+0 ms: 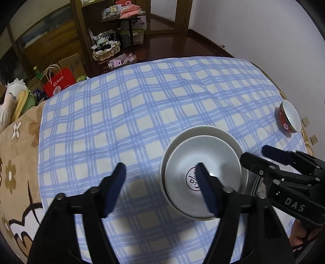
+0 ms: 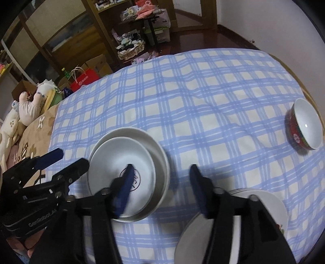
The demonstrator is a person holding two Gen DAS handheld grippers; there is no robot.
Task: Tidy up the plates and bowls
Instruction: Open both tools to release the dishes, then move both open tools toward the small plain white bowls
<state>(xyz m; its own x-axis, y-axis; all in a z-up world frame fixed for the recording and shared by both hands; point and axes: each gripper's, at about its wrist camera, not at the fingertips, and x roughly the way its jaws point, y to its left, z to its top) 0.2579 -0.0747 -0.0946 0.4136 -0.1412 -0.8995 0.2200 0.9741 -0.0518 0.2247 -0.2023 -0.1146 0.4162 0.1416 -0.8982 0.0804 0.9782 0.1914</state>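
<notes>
Logo half behind blue fingers

White wall on the right; dark glossy wooden floor; wooden shelf unit cluttered; red paper bag beyond the blue-checked cloth's far left corner.

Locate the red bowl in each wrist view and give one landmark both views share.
Left wrist view: the red bowl sits at the far right edge, on the checked cloth, tilted with its white inside showing.
Right wrist view: the red bowl is at the right edge, mid-height, tilted the same way.
Shared landmark: the stacked white bowls with the round printed mark, left of the red bowl in both views.
</notes>
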